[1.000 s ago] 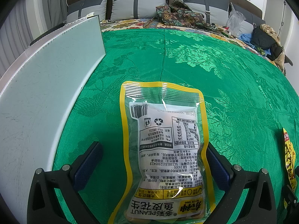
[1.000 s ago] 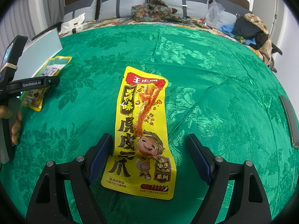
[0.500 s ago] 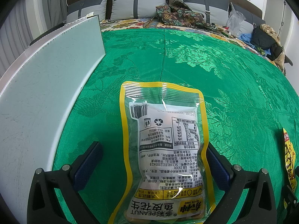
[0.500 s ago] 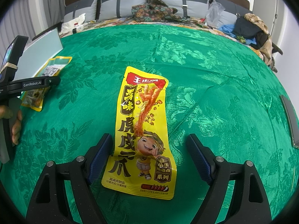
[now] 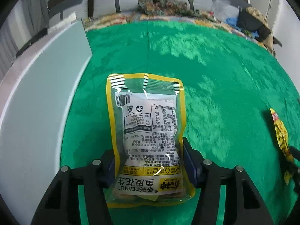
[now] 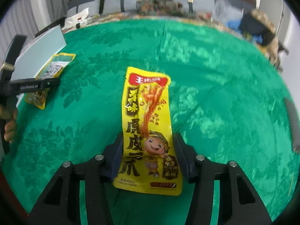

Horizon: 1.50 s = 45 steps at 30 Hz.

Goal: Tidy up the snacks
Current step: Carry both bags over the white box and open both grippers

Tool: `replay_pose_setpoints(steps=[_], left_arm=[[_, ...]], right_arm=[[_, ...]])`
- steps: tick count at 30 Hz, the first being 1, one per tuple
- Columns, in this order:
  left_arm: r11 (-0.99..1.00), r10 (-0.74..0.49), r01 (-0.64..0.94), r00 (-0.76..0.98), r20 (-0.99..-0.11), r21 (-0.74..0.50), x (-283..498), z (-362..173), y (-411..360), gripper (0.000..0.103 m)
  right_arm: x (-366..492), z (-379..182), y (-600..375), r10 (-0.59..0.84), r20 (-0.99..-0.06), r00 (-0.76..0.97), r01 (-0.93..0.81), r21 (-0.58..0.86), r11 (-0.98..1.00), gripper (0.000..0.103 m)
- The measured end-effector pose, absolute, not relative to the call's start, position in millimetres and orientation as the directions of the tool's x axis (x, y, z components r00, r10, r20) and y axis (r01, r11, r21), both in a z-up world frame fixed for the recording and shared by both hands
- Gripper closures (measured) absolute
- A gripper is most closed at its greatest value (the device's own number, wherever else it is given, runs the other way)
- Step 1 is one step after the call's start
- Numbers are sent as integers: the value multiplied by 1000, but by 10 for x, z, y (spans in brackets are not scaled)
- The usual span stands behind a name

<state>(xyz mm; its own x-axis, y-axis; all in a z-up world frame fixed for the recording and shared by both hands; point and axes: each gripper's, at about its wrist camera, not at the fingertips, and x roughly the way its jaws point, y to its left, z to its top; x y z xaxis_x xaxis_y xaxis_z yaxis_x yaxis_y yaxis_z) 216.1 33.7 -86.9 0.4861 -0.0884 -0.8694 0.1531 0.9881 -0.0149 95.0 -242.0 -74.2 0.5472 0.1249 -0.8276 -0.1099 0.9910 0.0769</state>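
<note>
My left gripper is shut on a clear, yellow-edged peanut packet, its pads pressed on both side edges, lifted slightly off the green cloth. My right gripper is shut on a long yellow chicken-feet snack packet in the same way. The peanut packet and the left gripper also show at the left in the right wrist view. The yellow packet shows at the right edge of the left wrist view.
A green patterned cloth covers the surface. A pale grey-green board stands along the left edge. Grey cushions and piled clothes lie at the back, dark bags at the back right.
Both grippers have closed from wide open onto their packets. Both views have shifted and blurred, and the packets appear raised a little off the cloth.
</note>
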Motion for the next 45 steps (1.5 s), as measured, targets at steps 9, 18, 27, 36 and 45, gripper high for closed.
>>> replay_pose_setpoints(steps=[9,18,27,36,45], left_arm=[[962,-273,135,483,-832,-237,1354,-575,506,48],[917,-332,38,626,-706,-397,619,333,1325,47],[951,35,-254,657,-753,-177,292,524,2783,46],[922,180,-378,613,-769,-85,78,220,3124,18],[912,323,-404,612,-721,66,-78,505,2890,3]], right_arm=[[761,-890,-3169,674,-522,522,117,827,550,50],[752,-368,-2444,767,-422,484,13,879,476,50],[1269,926,-58,862,-399,311,-406,764,500,49],[1162,501,1680,733,-638,236,-574,517,635,39],[701,738,1098,653,-621,434,-657,278,701,31]])
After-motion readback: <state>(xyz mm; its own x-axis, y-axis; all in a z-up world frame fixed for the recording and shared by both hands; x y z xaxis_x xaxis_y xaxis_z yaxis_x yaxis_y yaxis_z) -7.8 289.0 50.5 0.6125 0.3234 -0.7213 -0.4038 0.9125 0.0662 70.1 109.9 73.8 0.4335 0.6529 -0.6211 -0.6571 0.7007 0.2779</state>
